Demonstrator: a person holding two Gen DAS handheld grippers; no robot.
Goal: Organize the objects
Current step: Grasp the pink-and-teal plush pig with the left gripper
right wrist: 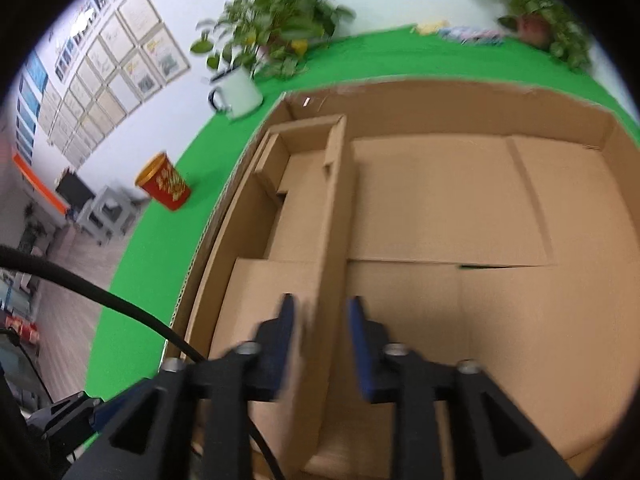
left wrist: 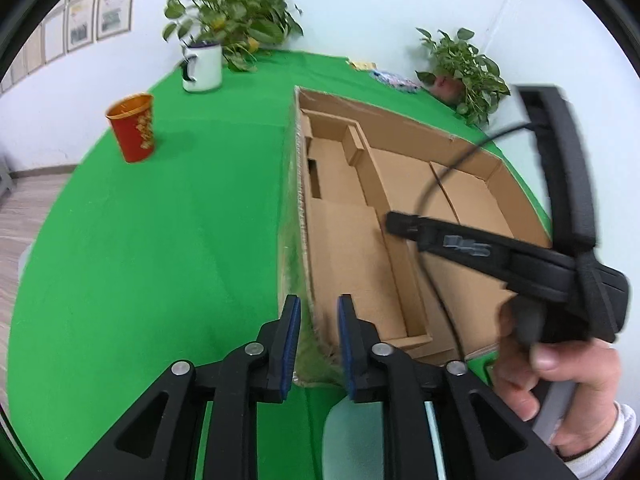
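Note:
An open, shallow cardboard box [left wrist: 400, 124] lies on the green cloth, split inside by cardboard dividers. My left gripper [left wrist: 319, 312] straddles the box's left wall near its front corner. Its blue pads stand slightly apart, with the wall between them and small gaps showing. My right gripper [right wrist: 322, 312] hangs inside the box [right wrist: 440, 108] astride the long inner divider [right wrist: 334, 208]. Its jaws are open on either side of the divider without pressing on it. A hand [left wrist: 560, 364] holds the right gripper [left wrist: 400, 222] at the right of the left wrist view.
A red paper cup [left wrist: 132, 128] and a white enamel mug [left wrist: 202, 66] stand on the green table [left wrist: 160, 240] left of the box. Two potted plants [left wrist: 236, 20] sit at the back by the wall. Small colourful packets [left wrist: 394, 78] lie behind the box. A black cable [left wrist: 436, 184] hangs over it.

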